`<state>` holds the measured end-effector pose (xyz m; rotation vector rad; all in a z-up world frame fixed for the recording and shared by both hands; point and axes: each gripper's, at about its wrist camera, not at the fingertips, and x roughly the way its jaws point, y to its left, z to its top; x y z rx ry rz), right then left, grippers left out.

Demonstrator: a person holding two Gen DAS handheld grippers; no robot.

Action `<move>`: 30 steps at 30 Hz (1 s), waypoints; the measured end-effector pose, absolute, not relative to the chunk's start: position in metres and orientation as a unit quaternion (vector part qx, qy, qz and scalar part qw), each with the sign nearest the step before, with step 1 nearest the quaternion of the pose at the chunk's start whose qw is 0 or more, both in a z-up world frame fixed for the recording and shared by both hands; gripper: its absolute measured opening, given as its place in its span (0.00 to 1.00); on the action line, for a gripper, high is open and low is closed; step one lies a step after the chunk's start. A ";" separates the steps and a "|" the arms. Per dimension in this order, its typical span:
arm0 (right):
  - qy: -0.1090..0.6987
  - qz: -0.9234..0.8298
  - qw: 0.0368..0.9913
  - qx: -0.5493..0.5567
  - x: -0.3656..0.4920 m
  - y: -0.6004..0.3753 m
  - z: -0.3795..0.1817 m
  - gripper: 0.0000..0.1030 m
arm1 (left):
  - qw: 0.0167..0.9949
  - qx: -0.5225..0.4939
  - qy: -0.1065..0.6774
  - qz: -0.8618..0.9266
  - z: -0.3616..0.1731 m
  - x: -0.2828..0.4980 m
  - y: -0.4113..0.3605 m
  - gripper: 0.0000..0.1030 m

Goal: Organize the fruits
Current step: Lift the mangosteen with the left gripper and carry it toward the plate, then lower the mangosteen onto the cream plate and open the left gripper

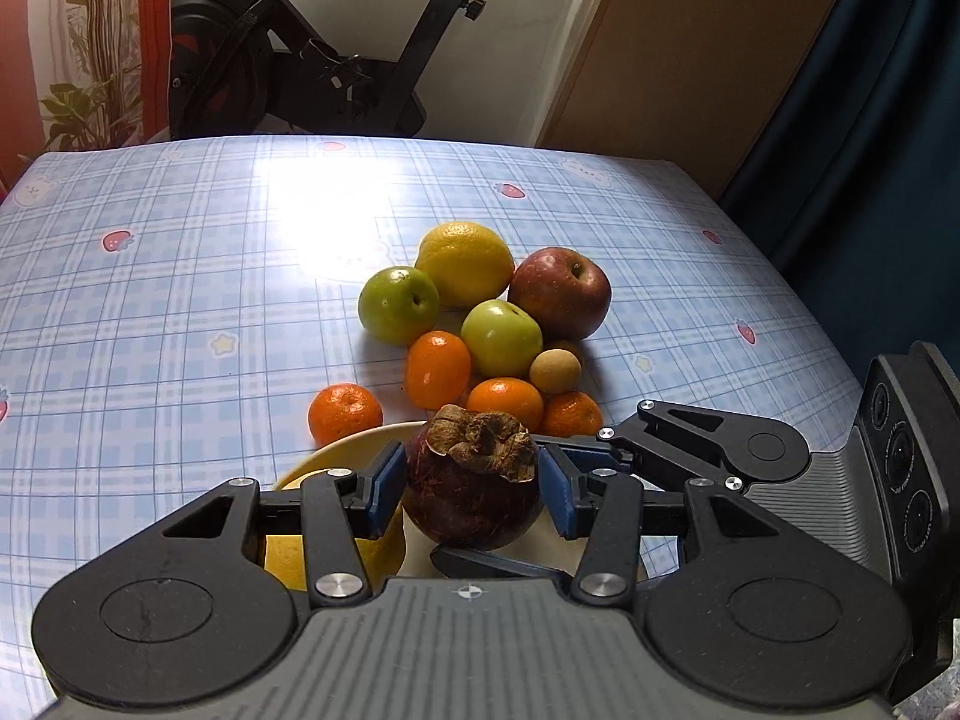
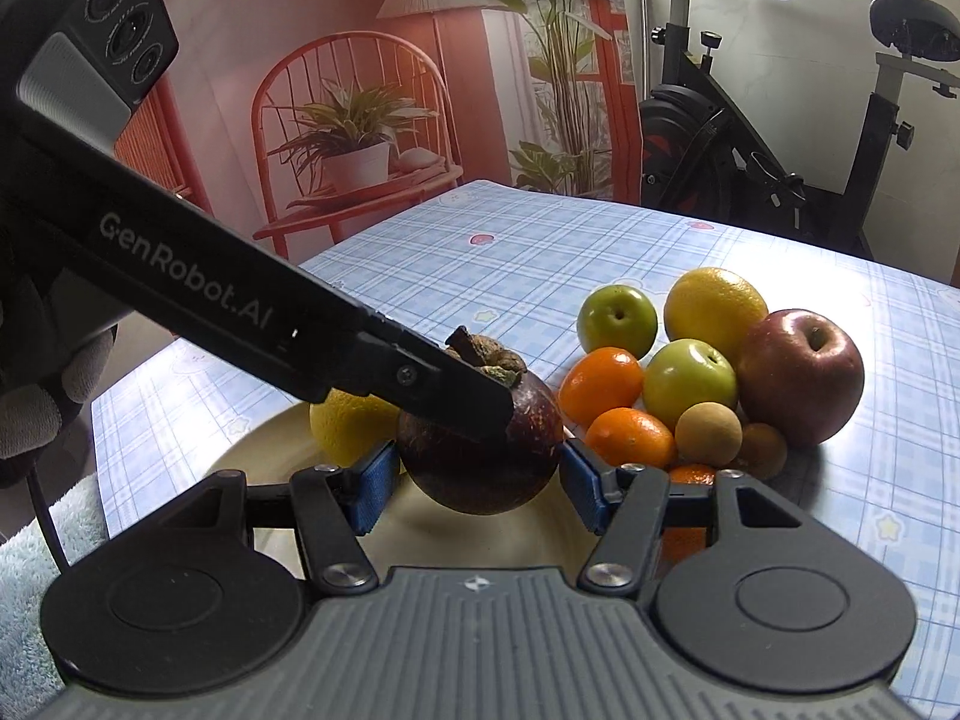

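So both sets of jaws are on the same fruit here: the left gripper [image 1: 468,486] has its blue pads snug on either side of a dark purple mangosteen [image 1: 474,480], and the right gripper [image 2: 477,480] comes in crosswise with its pads against the other two sides. That's two medium-width grips on one fruit, as far as I can tell. Right under the jaws is a cream plate [image 1: 348,438], and the mangosteen looks like it's over it, though I honestly can't tell if it's touching down or not. Just to the left of the jaws, a yellow citrus [image 2: 348,426] sits on that plate, so I'd count that one as sorted. Everything else is left to do. Just beyond the jaws, bunched up on the checked surface [image 1: 180,300], there's a red apple [image 1: 561,291], two green apples [image 1: 399,303] and [image 1: 501,336], a big yellow fruit [image 1: 465,264], four small oranges [image 1: 438,369], [image 1: 345,420], [image 1: 504,399] and [image 1: 573,414], and a little tan round fruit [image 1: 555,371] with another one half hidden behind it. My guess is we're early: one fruit plated, one about to be, and roughly ten waiting.
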<state>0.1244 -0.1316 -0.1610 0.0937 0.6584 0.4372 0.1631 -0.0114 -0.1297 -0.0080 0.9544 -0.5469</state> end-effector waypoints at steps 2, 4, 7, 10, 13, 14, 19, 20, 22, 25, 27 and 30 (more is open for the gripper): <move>0.324 0.214 0.920 0.040 0.127 -0.130 -0.164 0.60 | 0.852 -0.003 0.455 -0.259 -0.134 0.163 -0.013 0.49; 0.327 0.216 0.919 0.036 0.130 -0.128 -0.166 0.60 | 0.852 0.000 0.455 -0.258 -0.137 0.162 -0.012 0.49; 0.332 0.218 0.917 0.032 0.135 -0.125 -0.169 0.60 | 0.853 0.002 0.453 -0.258 -0.136 0.160 -0.012 0.49; 0.332 0.220 0.917 0.028 0.139 -0.121 -0.171 0.60 | 0.854 0.010 0.455 -0.252 -0.137 0.161 -0.013 0.49; 0.332 0.222 0.917 0.024 0.139 -0.118 -0.173 0.60 | 0.856 0.012 0.456 -0.245 -0.140 0.162 -0.010 0.49; 0.330 0.222 0.917 0.022 0.140 -0.116 -0.173 0.60 | 0.856 0.008 0.457 -0.243 -0.140 0.162 -0.008 0.49; 0.327 0.225 0.918 0.012 0.143 -0.112 -0.173 0.60 | 0.858 0.002 0.458 -0.234 -0.142 0.165 -0.004 0.49; 0.327 0.225 0.918 0.009 0.143 -0.110 -0.173 0.60 | 0.858 0.004 0.457 -0.233 -0.141 0.165 -0.004 0.49; 0.326 0.224 0.918 0.006 0.142 -0.109 -0.173 0.60 | 0.858 0.005 0.457 -0.233 -0.142 0.165 -0.004 0.49; 0.327 0.224 0.918 0.006 0.142 -0.109 -0.173 0.60 | 0.858 0.005 0.457 -0.233 -0.142 0.165 -0.004 0.50; 0.327 0.223 0.918 0.003 0.142 -0.109 -0.173 0.60 | 0.858 0.003 0.457 -0.233 -0.142 0.165 -0.004 0.50; 0.327 0.221 0.919 -0.002 0.139 -0.108 -0.172 0.60 | 0.858 0.002 0.458 -0.232 -0.142 0.165 -0.004 0.50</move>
